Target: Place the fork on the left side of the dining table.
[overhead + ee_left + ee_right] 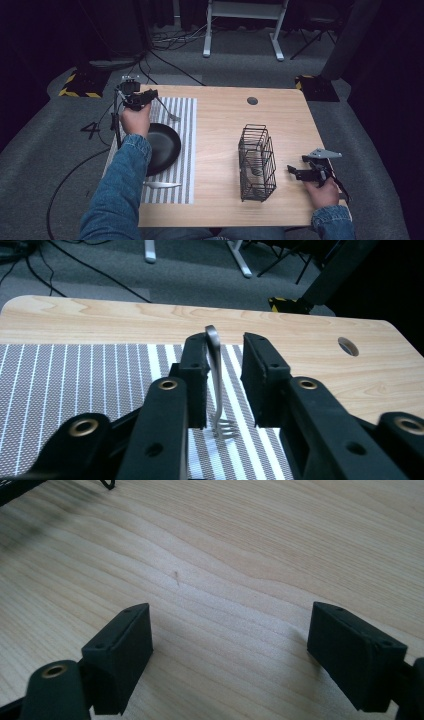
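Fork [218, 390] stands between the parted jaws of the left gripper [223, 375], leaning on one pad, tines down on the striped mat [75, 385] (the other pad is apart from it). Beyond lies the wooden table [300, 335]. Right gripper [230, 645] is spread wide over bare wood.

One fork [167, 111], one knife [161, 185], one black plate [167, 145], one wire rack [257, 162], one striped placemat [186, 150], two grippers: left gripper [142, 98], right gripper [296, 169].
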Motion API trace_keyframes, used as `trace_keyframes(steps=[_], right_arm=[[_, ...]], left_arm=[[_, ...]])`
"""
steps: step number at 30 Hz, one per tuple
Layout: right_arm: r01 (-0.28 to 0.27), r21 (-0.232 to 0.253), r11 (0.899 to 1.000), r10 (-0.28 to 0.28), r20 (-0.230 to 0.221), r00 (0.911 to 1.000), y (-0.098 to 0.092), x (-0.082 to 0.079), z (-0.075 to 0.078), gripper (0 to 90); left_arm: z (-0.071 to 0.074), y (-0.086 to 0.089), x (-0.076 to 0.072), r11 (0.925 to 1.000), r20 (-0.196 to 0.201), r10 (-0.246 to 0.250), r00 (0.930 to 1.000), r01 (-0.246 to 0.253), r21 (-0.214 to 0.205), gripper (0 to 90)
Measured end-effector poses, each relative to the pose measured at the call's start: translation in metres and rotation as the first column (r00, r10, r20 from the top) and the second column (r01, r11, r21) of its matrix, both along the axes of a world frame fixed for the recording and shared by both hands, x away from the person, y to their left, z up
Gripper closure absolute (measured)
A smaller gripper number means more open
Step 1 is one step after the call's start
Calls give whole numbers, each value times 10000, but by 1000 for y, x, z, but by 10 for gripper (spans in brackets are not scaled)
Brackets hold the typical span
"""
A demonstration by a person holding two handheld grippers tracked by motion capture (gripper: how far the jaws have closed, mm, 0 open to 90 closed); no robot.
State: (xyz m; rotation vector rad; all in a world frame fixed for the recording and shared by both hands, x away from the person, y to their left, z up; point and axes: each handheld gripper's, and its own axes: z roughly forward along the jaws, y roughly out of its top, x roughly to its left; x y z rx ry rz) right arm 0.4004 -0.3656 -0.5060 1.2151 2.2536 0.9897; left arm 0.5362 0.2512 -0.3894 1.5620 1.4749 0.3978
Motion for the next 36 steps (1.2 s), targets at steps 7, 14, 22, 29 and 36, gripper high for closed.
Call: trace_keyframes(steps=[7, 14, 22, 29, 36], right_arm=[[10, 9, 10000, -10, 5, 10000, 0, 0, 0, 183], [12, 8, 10000, -12, 6, 10000, 0, 0, 0, 183], [11, 7, 10000, -11, 6, 10000, 0, 0, 0, 183], [41, 6, 10000, -41, 1, 10000, 0, 0, 0, 183], [42, -7, 10000, -42, 6, 10000, 0, 0, 0, 184]], left_arm=[[-8, 13, 2, 9996, -421, 288, 9987, -288, -2, 658], [-14, 23, 4, 9987, -850, 504, 9951, -493, 151, 647], [-28, 37, 4, 9975, -1078, 692, 9918, -701, -49, 626], [-39, 45, 10, 9953, -1197, 936, 9884, -957, -122, 602], [-43, 45, 15, 9922, -1284, 1130, 9853, -1187, -379, 570]])
